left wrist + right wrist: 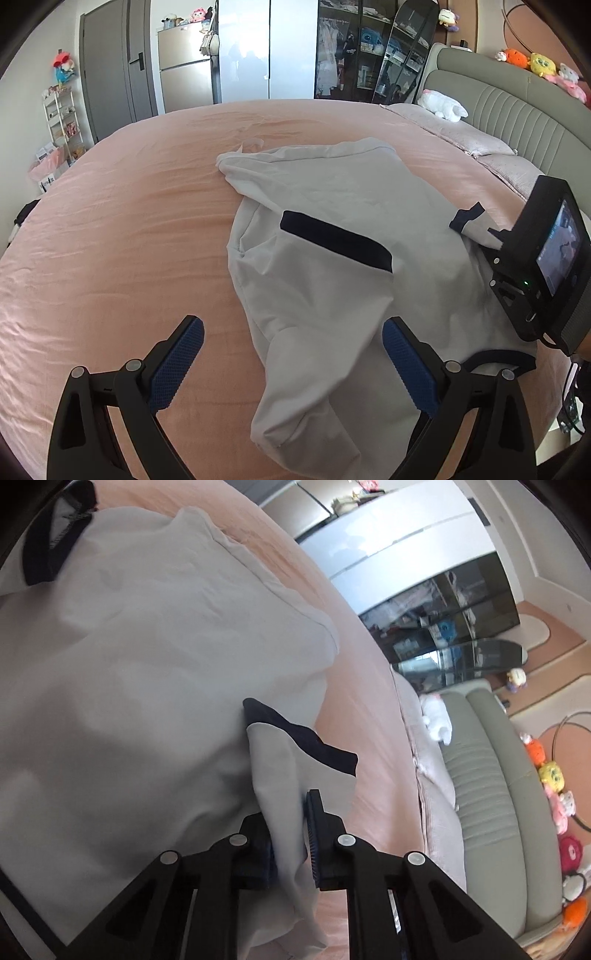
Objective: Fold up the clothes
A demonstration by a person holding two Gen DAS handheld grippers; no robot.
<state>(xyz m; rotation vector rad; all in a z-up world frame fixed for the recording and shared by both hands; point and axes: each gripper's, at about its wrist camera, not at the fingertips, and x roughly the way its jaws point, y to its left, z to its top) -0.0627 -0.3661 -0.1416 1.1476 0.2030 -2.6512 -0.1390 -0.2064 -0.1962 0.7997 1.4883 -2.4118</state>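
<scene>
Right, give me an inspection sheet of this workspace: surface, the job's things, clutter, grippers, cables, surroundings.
Surface: pink bedspread, lightly wrinkled.
Job's things: white shirt with dark trim, spread out and rumpled; one sleeve lies folded across the body, the other sleeve is lifted.
Clutter: white plush toy on the pillows.
Grippers: left gripper open over the shirt's near edge, pads off the cloth; right gripper shut on the lifted sleeve.
Cables: dark cable at the right edge, beside the right gripper's camera unit.
Surroundings: padded headboard with plush toys on it, glass-front wardrobe, fridge, grey door, white rack.
</scene>
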